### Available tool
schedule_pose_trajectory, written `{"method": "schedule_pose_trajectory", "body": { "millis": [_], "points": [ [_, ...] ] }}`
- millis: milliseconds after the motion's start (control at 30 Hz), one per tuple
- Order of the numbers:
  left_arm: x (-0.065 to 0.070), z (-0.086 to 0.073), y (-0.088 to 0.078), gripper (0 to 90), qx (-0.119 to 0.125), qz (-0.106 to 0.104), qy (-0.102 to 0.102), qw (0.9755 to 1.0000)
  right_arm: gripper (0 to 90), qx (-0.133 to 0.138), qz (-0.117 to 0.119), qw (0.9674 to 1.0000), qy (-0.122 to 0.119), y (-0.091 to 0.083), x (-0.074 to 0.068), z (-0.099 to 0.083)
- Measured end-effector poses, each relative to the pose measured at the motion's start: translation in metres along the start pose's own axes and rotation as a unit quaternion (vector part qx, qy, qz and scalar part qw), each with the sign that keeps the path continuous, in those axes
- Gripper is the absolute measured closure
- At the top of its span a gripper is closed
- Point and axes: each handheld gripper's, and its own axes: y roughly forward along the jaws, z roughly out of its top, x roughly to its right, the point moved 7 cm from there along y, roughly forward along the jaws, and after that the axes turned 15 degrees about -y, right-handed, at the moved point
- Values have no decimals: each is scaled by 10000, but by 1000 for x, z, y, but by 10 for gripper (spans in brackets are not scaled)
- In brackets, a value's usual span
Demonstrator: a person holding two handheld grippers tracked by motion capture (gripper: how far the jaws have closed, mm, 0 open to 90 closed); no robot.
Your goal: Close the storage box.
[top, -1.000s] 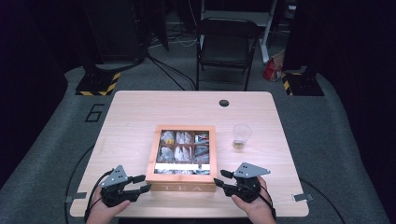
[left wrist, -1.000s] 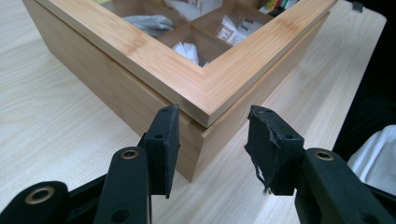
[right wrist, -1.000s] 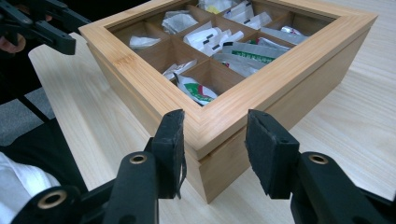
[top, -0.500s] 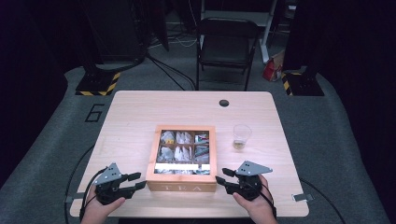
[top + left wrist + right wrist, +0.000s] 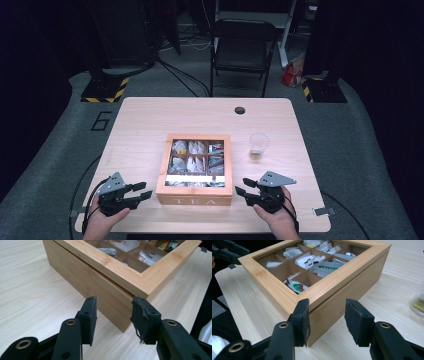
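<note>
Both grippers, L [image 5: 142,192] & R [image 5: 241,187], jaws apart, empty, flanking tea box [image 5: 194,200] corners.

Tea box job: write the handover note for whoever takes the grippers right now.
Left gripper: open, holds nothing, at the near left corner of the tea box.
Right gripper: open, holds nothing, at the box's near right corner.
Tea box: near the middle of the table, windowed lid shut, sachets visible in the compartments.
Plastic cup: stands apart, right of the box.
Done: both grippers lined up.
Left: probably grip the lid and open it.
</note>
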Motion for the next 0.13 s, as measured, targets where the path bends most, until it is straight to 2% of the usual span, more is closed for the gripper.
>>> {"method": "schedule_pose_trajectory", "body": {
  "millis": [133],
  "points": [
    [-1, 0, 1, 553, 17, -12, 0, 10000, 523, -18, -16, 10000, -51, 2, 1, -3]
  ]
}}
